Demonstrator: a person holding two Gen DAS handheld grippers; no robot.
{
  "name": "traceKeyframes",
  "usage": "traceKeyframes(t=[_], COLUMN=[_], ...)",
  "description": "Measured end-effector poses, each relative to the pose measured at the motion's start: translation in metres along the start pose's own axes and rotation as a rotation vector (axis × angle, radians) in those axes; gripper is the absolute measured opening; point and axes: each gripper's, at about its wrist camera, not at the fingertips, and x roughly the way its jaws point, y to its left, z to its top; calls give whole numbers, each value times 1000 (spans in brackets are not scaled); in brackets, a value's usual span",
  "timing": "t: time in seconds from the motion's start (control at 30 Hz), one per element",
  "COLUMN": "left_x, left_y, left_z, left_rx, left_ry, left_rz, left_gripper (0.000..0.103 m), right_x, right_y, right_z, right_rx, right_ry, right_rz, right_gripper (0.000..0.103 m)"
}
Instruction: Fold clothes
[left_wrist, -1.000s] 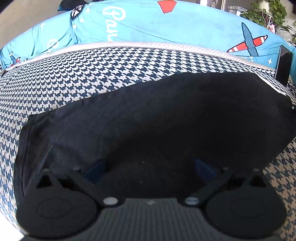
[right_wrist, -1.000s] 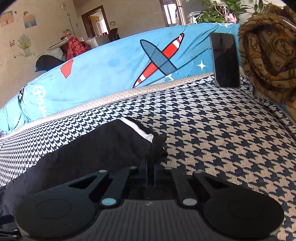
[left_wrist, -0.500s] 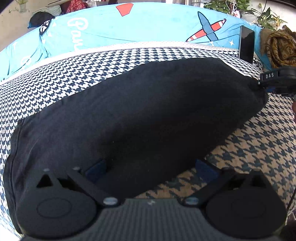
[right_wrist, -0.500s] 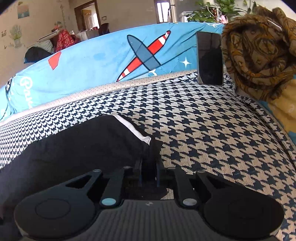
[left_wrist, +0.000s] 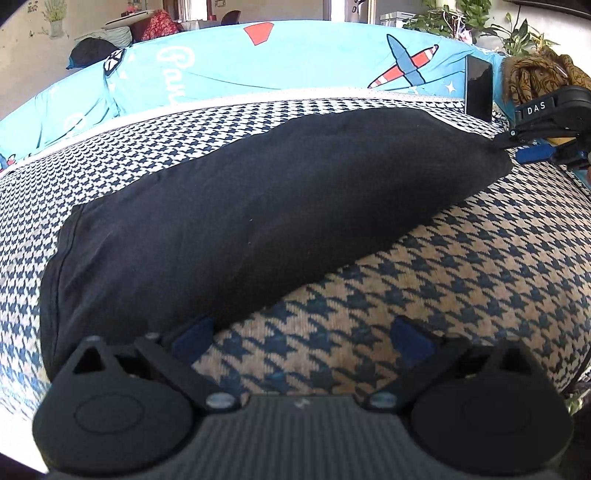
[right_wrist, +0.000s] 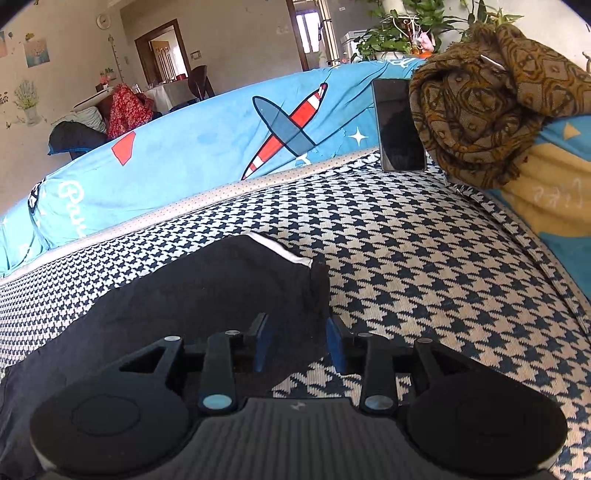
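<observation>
The houndstooth cover (left_wrist: 480, 266) is lying bare to the right of the black garment (left_wrist: 258, 206), which is spreading flat across its middle, one white-trimmed corner (right_wrist: 280, 251) showing. The left gripper (left_wrist: 299, 332) is hovering with jaws wide apart — nothing between them. The right gripper (right_wrist: 297, 343) has just been opening, its blue pads (right_wrist: 260, 343) straddling the garment's corner — not pressing it.

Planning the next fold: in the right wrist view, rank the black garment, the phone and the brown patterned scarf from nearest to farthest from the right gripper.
1. Black garment: its corner lies between the right gripper's parted jaws.
2. Phone: far back, right of centre, propped upright.
3. Brown patterned scarf: far right beside the phone; too close to call between them.
</observation>
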Motion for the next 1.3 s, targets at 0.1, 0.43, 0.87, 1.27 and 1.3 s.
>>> traceKeyframes(t=[0.1, 0.43, 0.87, 1.27, 1.3], left_x=[-5, -12, -28, -12, -13], left_y=[11, 71, 128, 130, 127], left_z=[-8, -23, -20, -22, -22], left_rx=[-38, -235, -452, -422, -400], left_ry=[-38, -10, -151, -45, -44], left_rz=[38, 96, 276, 394, 404], left_gripper=[103, 103, 103, 103, 103], right_x=[-4, -17, -23, -26, -25], right_y=[5, 59, 128, 172, 175], right_z=[-8, -37, -79, -95, -96], right_rx=[1, -169, -371, -461, -464], right_ry=[21, 78, 128, 96, 97], right_rz=[44, 258, 393, 476, 478], right_gripper=[33, 33, 33, 34, 34])
